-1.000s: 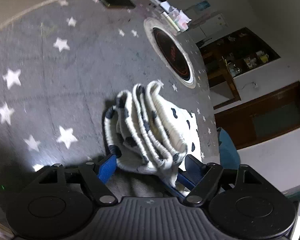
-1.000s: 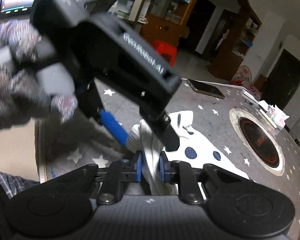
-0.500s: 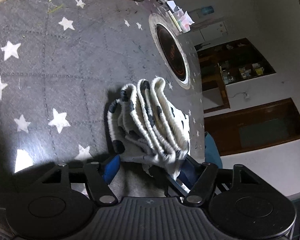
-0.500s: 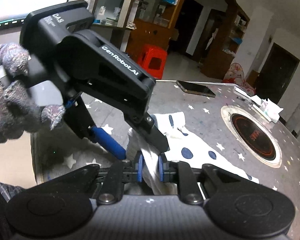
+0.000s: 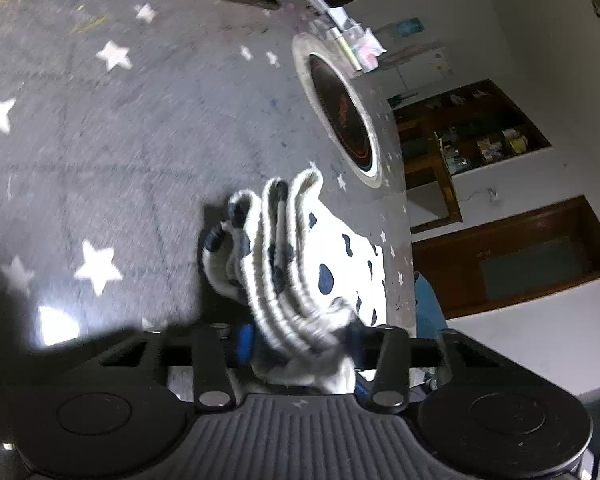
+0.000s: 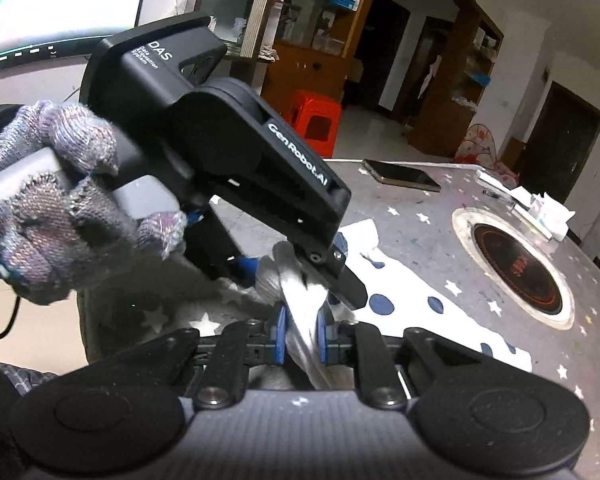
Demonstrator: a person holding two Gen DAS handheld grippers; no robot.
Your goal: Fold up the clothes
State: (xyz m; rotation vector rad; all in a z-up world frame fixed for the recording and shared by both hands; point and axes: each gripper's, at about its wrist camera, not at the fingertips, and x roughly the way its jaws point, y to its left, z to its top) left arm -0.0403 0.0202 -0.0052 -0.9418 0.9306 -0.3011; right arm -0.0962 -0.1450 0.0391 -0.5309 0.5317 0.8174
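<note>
A white garment with dark blue spots (image 5: 300, 264) lies bunched in ridged folds on the grey star-patterned table (image 5: 120, 140). My left gripper (image 5: 300, 340) has its blue pads around the bunched near edge and is shut on it. In the right wrist view the same garment (image 6: 420, 312) trails flat across the table to the right. My right gripper (image 6: 300, 338) is shut on a twisted white part of it. The left gripper's black body (image 6: 228, 168), held by a gloved hand (image 6: 60, 200), sits just above and touches the same bunch.
A round inset burner (image 6: 516, 272) sits in the table to the right, also in the left wrist view (image 5: 340, 108). A phone (image 6: 400, 176) and papers (image 6: 540, 208) lie at the far edge. A red stool (image 6: 316, 124) stands beyond the table.
The left gripper's jaws have closed in onto the bunched cloth, squeezing the folds tighter. The right gripper keeps its hold; both have shifted slightly together.
</note>
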